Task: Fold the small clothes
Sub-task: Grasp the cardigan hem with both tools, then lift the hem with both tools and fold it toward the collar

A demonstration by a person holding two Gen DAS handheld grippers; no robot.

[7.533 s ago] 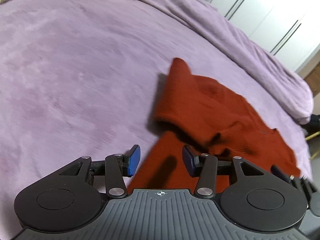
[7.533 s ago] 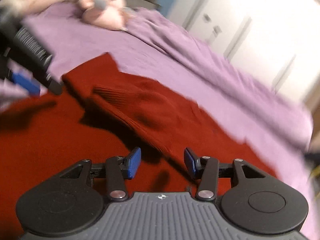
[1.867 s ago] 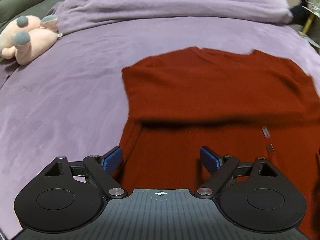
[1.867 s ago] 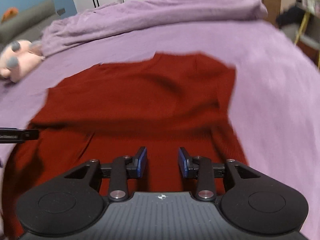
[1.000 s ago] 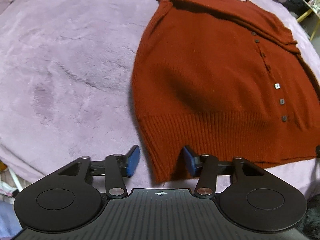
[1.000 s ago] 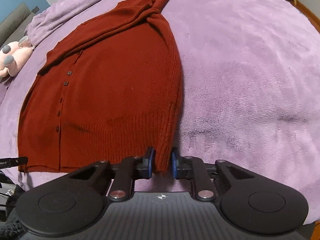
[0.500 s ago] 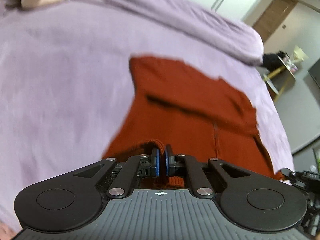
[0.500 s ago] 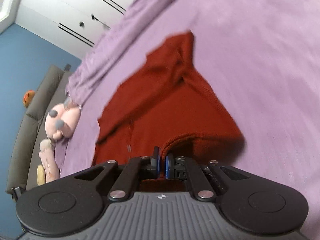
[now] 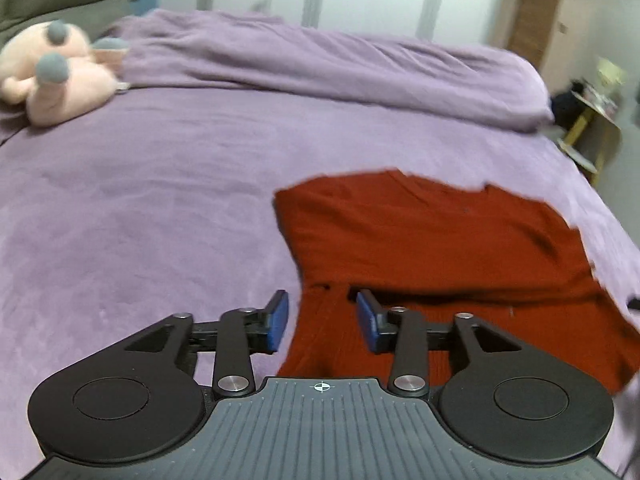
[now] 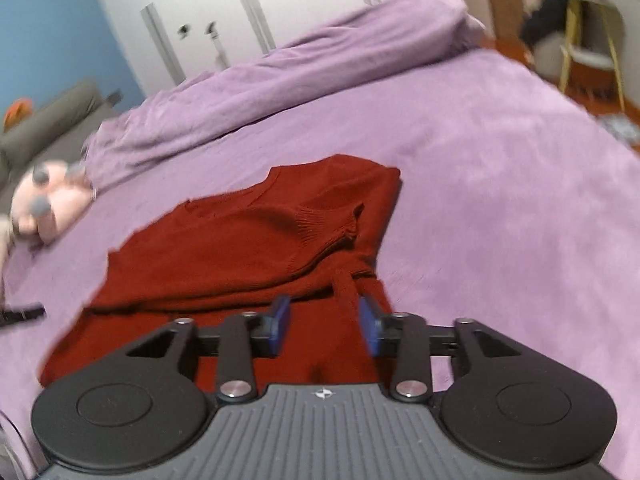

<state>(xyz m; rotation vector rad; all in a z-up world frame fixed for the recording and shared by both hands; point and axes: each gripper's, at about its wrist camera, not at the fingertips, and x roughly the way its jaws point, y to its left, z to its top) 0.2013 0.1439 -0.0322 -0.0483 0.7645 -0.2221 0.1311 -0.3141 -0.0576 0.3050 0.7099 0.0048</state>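
Observation:
A rust-red knitted cardigan (image 9: 432,240) lies folded on the purple bed (image 9: 140,208); its lower part is doubled up over the upper part. My left gripper (image 9: 322,322) is open just above the cardigan's near left edge, holding nothing. In the right wrist view the cardigan (image 10: 248,248) shows a ribbed sleeve cuff (image 10: 324,224) lying across it. My right gripper (image 10: 324,322) is open above the cardigan's near right edge, with a fold of cloth between the open jaws but not clamped.
A pink plush toy (image 9: 56,72) lies at the far left of the bed. A bunched purple duvet (image 9: 320,64) runs along the far side. White wardrobe doors (image 10: 260,4) stand behind. A yellow-legged chair (image 10: 588,40) stands off the bed's right side.
Both grippers were shut on the cardigan's hem half a second ago; both have now opened and let it go. The hem now lies folded over the upper part.

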